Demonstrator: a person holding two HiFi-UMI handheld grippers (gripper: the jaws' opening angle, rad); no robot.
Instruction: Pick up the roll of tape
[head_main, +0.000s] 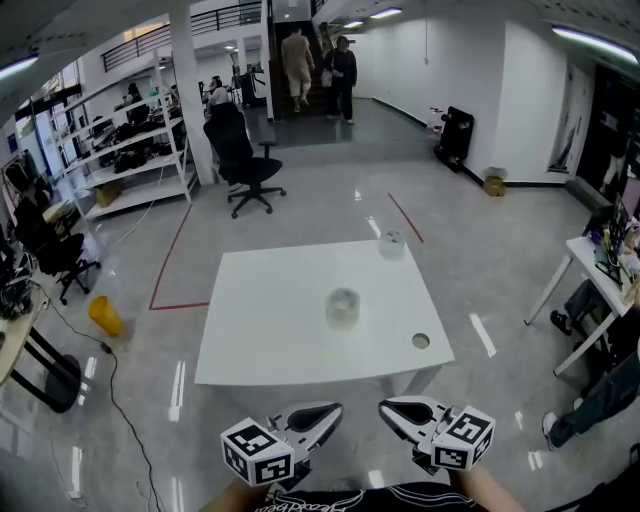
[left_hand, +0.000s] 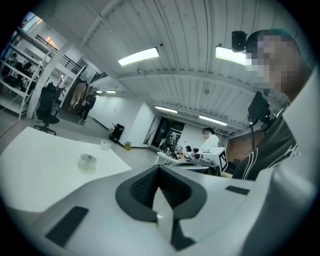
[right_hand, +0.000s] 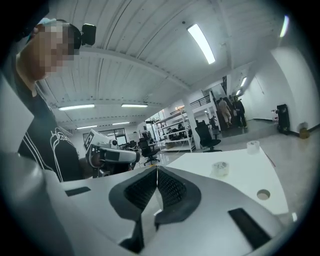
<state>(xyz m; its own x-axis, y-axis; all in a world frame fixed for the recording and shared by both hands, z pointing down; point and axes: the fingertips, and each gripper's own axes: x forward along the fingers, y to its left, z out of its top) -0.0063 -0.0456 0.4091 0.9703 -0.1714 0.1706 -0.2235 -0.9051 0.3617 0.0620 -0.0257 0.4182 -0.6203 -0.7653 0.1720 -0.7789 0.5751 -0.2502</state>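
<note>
**Grippers.** The left gripper (left_hand: 159, 171) and the right gripper (right_hand: 157, 171) each have their jaws closed together, with nothing between the pads. In the head view both are held low in front of the person, short of the near edge of the white tabletop (head_main: 262, 345).

**Task object.** The roll of tape (head_main: 342, 306) is clear and appears to lie flat with its core upward. It sits near the middle of the tabletop, well apart from both grippers. A second roll (head_main: 391, 244) lies near the far edge. A round cable hole (head_main: 421, 341) sits near the right front corner.

**Step in hand (judged).** This is the approach, and the grasp has not yet begun. To do it well:
- Open one gripper before it arrives.
- Bring it down centred on the roll, either spanning the roll or with one jaw in the core.
- Close only when both pads face the roll's wall.

A light, smooth roll on a glossy top will probably slide if one jaw touches it first.

**Containers.** None stands on the tabletop. A yellow object (head_main: 104, 315) on the floor to the left may be a bin, but its contents cannot be made out.
</note>
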